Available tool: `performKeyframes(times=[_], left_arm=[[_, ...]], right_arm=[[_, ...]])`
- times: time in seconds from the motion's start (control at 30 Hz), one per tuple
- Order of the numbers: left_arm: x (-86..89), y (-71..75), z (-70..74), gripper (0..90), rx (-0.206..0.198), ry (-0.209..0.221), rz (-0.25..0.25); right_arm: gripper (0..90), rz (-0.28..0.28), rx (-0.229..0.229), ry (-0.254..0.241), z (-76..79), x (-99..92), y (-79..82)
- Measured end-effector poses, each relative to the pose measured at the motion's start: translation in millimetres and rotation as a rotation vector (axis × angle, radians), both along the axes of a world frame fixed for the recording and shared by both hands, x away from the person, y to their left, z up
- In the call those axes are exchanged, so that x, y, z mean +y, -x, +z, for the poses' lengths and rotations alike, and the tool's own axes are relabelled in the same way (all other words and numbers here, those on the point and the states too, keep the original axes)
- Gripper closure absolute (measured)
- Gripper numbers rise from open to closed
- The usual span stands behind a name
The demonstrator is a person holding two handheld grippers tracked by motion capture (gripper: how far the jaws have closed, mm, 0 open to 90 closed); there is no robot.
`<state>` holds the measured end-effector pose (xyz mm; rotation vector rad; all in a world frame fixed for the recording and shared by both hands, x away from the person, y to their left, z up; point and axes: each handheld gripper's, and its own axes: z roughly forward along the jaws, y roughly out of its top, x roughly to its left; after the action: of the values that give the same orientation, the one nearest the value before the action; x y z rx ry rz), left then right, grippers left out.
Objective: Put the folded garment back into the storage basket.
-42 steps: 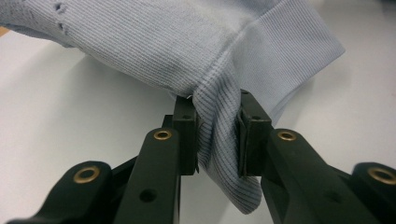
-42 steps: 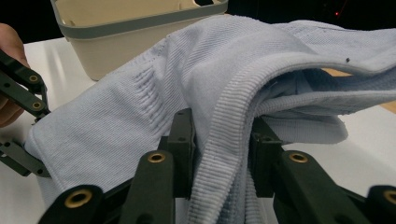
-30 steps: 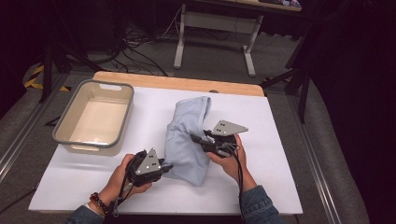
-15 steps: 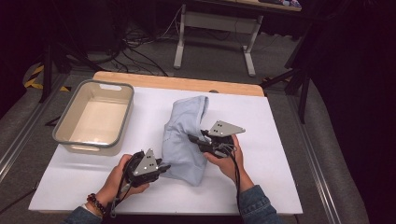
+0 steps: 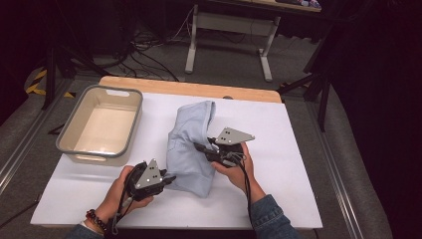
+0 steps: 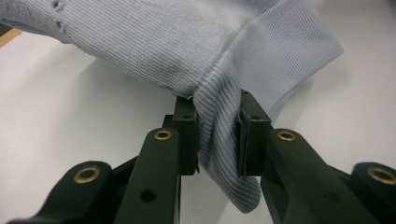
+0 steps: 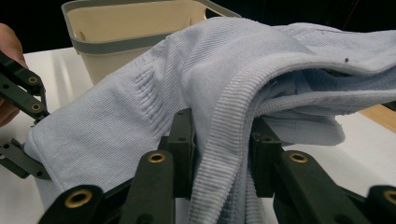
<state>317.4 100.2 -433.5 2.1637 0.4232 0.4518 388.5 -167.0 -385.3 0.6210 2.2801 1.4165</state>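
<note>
The light blue garment lies folded on the white table, just right of the beige bin, with bare table beyond its right edge. The left gripper pinches its near left hem; the right gripper pinches its right ribbed edge. The left gripper view shows the ribbed fabric bunched between the jaws; the right gripper view shows the bin wall behind the garment.

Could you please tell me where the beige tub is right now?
In the high view, the beige tub sits on the white table's far left, just left of the light blue garment.
</note>
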Motion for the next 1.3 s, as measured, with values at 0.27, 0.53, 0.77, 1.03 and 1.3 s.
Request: performKeyframes(times=[0.27, 0.53, 0.77, 1.03, 1.3], left_arm=[[12.4, -5.1, 10.9, 74.8, -0.009, 0.014, 0.025], [29.3, -15.7, 22.0, 74.8, -0.014, 0.045, 0.063], [40.1, -20.3, 33.9, 74.8, -0.03, 0.052, 0.095], [50.2, -24.8, 46.0, 74.8, -0.044, 0.052, 0.13], [58.5, -26.4, 56.5, 74.8, -0.054, 0.042, 0.156]], right_arm=[[68.9, -0.002, -0.021, -0.016, 7.6, 12.7, -5.7], [68.9, 0.009, -0.042, -0.019, 24.0, 27.2, -15.8], [69.0, 0.015, -0.06, -0.029, 36.1, 37.7, -22.7], [69.0, 0.023, -0.064, -0.053, 46.2, 47.8, -31.1], [69.1, 0.027, -0.089, -0.068, 54.0, 56.8, -34.0]])
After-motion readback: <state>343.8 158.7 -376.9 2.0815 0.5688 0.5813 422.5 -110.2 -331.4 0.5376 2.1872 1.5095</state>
